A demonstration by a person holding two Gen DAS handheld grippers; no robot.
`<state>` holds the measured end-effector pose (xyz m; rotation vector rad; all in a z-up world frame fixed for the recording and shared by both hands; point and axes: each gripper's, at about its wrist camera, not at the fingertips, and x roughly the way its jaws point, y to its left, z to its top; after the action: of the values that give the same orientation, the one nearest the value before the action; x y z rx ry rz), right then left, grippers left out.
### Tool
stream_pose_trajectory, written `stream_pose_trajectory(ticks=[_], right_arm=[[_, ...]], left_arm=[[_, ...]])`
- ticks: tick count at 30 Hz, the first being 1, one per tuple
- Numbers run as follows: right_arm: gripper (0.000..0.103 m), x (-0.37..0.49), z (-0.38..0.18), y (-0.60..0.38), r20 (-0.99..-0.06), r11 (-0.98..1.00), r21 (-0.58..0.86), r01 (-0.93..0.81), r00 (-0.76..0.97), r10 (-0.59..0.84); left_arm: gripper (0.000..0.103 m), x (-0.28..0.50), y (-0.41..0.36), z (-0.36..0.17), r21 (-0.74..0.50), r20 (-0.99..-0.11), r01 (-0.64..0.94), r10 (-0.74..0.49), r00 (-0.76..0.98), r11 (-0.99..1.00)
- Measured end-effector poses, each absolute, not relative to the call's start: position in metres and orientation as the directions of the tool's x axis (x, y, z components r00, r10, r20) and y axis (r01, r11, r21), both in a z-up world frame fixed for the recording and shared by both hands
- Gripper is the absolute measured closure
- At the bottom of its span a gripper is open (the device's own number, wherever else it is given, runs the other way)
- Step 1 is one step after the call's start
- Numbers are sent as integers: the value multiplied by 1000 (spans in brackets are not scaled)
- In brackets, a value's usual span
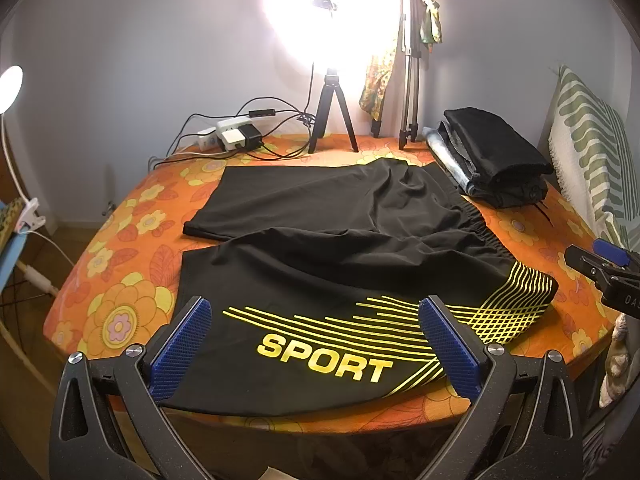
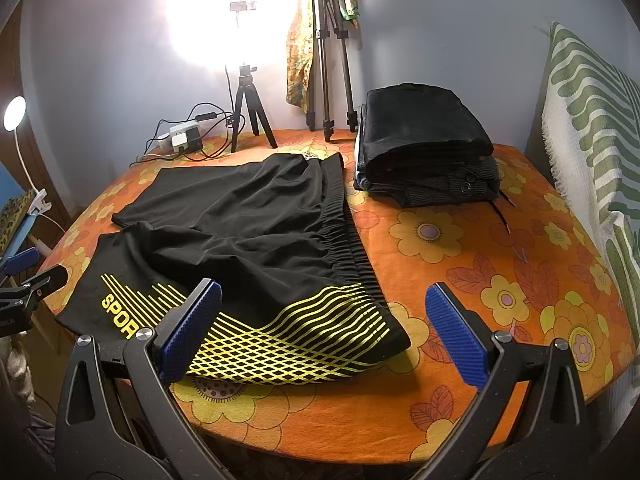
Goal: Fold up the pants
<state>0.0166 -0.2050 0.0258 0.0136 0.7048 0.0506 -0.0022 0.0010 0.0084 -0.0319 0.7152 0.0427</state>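
Black sport shorts [image 1: 340, 248] with yellow stripes and the word SPORT lie spread flat on the orange flowered table [image 1: 132, 240], legs to the left, waistband to the right. They also show in the right wrist view [image 2: 248, 224]. My left gripper [image 1: 316, 344] is open above the near leg, its blue pads either side of the SPORT print. My right gripper [image 2: 324, 328] is open above the near waistband corner, holding nothing. The right gripper shows at the right edge of the left wrist view [image 1: 600, 268].
A stack of folded dark clothes [image 2: 424, 148] sits at the table's far right. Tripods [image 1: 332, 116], a power strip with cables [image 1: 232, 136] and a bright lamp stand at the back. A green-striped cloth [image 2: 592, 128] hangs on the right.
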Motion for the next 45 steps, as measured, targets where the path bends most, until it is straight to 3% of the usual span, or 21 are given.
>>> stream_pose_trajectory(ticks=[15,22,31,33,39,45], right_arm=[[0,19,26,-207,-645,999,27,-40,763,48],[0,28,24,-212,-642,999,33,-8,766,28],[0,52,27,-237,-626,994,113,-9,776,78],[0,59,30,-238,-625,995,104,-4,777,68],[0,81,44,-236,-636,995,95,-32,767,85],[9,109,50,-238,-647,982,160,-99,741,180]], left_arm=[[0,-3,3,3,-15,-655,-49,27,755,999],[0,1,27,-1,-70,-656,-75,11,755,995],[8,12,60,0,-81,-660,-120,37,750,989],[13,15,66,2,-87,-661,-125,37,749,988],[14,33,89,10,-147,-669,-138,5,744,979],[17,66,106,19,-90,-669,-115,25,743,989]])
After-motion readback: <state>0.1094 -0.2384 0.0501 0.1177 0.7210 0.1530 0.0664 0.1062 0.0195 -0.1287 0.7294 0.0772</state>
